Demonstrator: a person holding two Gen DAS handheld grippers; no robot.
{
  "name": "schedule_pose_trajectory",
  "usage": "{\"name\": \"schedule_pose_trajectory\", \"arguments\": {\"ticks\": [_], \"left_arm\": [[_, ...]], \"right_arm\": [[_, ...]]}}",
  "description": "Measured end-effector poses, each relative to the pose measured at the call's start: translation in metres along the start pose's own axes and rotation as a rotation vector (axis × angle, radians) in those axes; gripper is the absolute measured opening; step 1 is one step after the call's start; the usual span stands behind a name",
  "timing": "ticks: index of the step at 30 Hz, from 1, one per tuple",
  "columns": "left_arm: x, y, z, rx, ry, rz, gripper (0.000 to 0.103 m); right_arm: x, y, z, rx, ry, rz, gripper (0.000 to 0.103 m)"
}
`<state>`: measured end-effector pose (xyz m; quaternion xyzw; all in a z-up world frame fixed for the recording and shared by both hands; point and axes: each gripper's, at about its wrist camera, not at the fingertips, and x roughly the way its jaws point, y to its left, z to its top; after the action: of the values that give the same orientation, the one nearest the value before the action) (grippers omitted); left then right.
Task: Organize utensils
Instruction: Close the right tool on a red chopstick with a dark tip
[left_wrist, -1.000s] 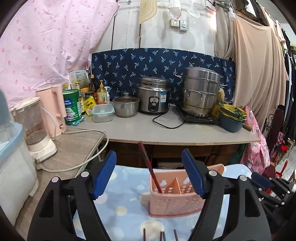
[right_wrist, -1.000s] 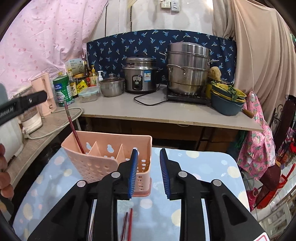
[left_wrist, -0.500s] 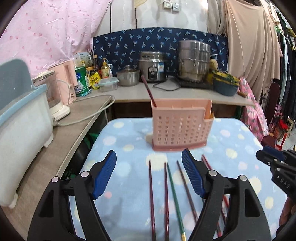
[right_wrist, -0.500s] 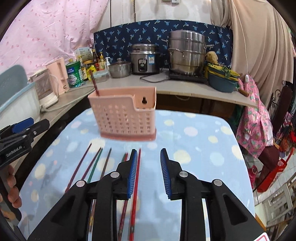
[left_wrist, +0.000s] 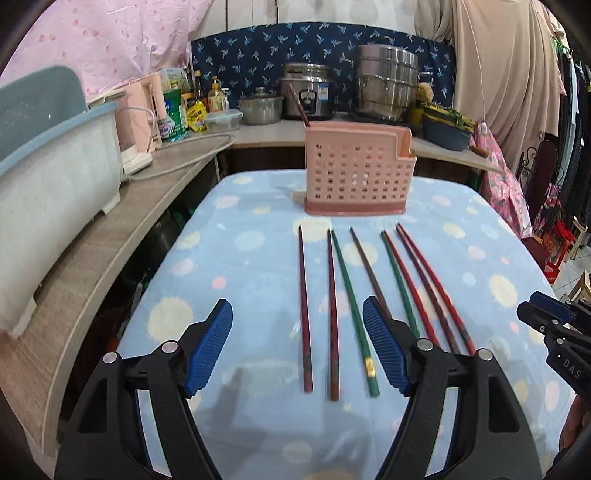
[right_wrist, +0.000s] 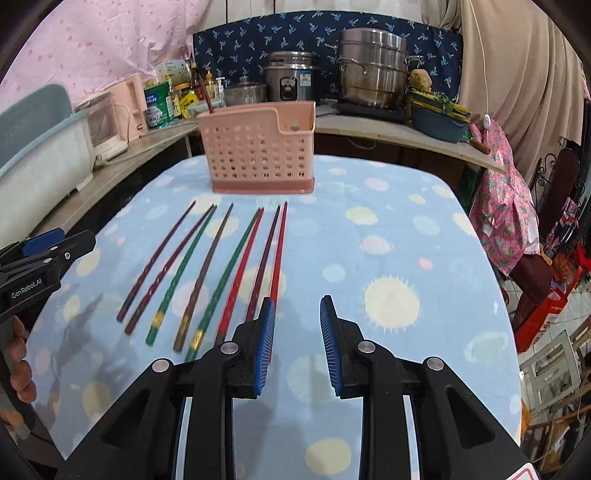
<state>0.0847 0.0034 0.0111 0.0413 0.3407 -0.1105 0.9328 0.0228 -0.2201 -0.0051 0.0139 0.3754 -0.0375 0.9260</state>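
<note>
A pink perforated utensil holder (left_wrist: 356, 176) stands at the far end of a blue spotted table (left_wrist: 240, 266); it also shows in the right wrist view (right_wrist: 258, 162). One dark red chopstick (left_wrist: 298, 107) stands in its left compartment. Several red, brown and green chopsticks (left_wrist: 351, 295) lie in a row on the cloth in front of it, also in the right wrist view (right_wrist: 207, 273). My left gripper (left_wrist: 297, 343) is open and empty above their near ends. My right gripper (right_wrist: 297, 339) is open and empty, just right of the row.
A wooden counter (left_wrist: 92, 266) runs along the left with a white and blue tub (left_wrist: 48, 177) and a blender. The back counter holds a rice cooker (left_wrist: 308, 96), steel pots (left_wrist: 386, 86), bowls and bottles. Hanging cloths and clutter fill the right side.
Both grippers have pulled back from the holder and tilted down towards the table. The row of lying chopsticks has come into full view. Both jaws remain open.
</note>
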Motion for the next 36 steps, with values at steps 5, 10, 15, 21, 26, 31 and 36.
{"name": "schedule_pose_trajectory", "arguments": {"ticks": [5,10,15,21,26,31,36], "left_arm": [[0.003,0.001,-0.019,-0.01,0.036,0.007,0.069],[0.003,0.0,-0.028,-0.003,0.05,0.014,0.069],[0.006,0.001,-0.035,-0.002,0.069,0.019,0.069],[0.015,0.003,-0.042,-0.007,0.093,0.023,0.069],[0.021,0.005,-0.042,-0.014,0.102,0.02,0.069],[0.026,0.007,-0.043,-0.018,0.112,0.021,0.069],[0.03,0.01,-0.044,-0.022,0.122,0.022,0.069]], "right_arm": [[0.0,0.007,-0.017,-0.012,0.025,0.009,0.025],[-0.001,0.014,-0.026,-0.012,0.029,0.018,0.025],[0.002,0.021,-0.033,-0.027,0.034,0.014,0.025],[0.013,0.019,-0.036,-0.021,0.044,0.007,0.025],[0.025,0.018,-0.033,-0.012,0.058,0.009,0.025],[0.036,0.019,-0.027,-0.015,0.059,0.013,0.025],[0.047,0.02,-0.02,-0.005,0.063,0.015,0.025]]}}
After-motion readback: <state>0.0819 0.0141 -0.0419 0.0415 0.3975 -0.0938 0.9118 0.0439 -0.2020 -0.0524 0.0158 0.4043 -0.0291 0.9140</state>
